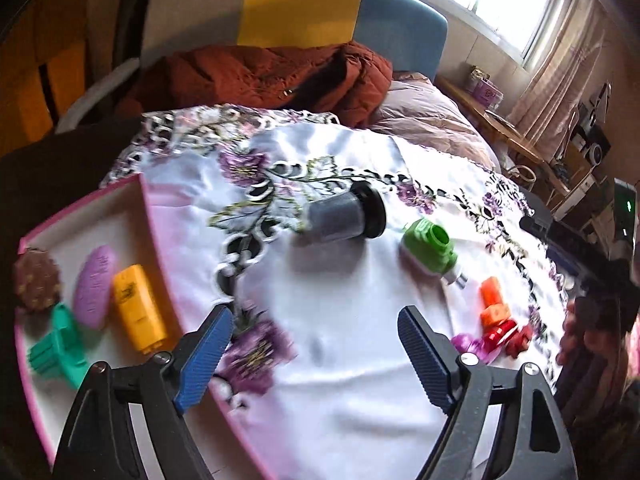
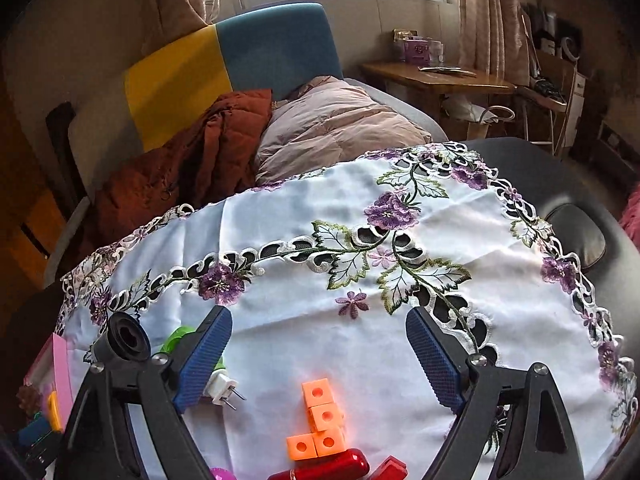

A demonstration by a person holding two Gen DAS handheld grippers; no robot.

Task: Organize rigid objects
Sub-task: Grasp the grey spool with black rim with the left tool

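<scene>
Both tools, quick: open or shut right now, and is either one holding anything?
Left tool: open, holding nothing, over the white embroidered tablecloth.
Right tool: open, holding nothing; orange plastic cube piece lies loose below it.

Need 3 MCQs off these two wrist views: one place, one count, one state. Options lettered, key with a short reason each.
1. Where does the yellow case lie?
A. inside the pink-rimmed tray
B. on the cloth beside the green plug
C. between the left gripper's fingers

2. How many cubes make up the orange block piece in the right wrist view?
A. two
B. four
C. six

3. What state is the right gripper in?
A. shut on the orange piece
B. shut on nothing
C. open, nothing between its fingers

Key:
1 A, it lies in the tray next to the purple oval.
2 B, four joined cubes show.
3 C, the fingers stand wide apart over bare tablecloth, the orange piece below them.
</scene>
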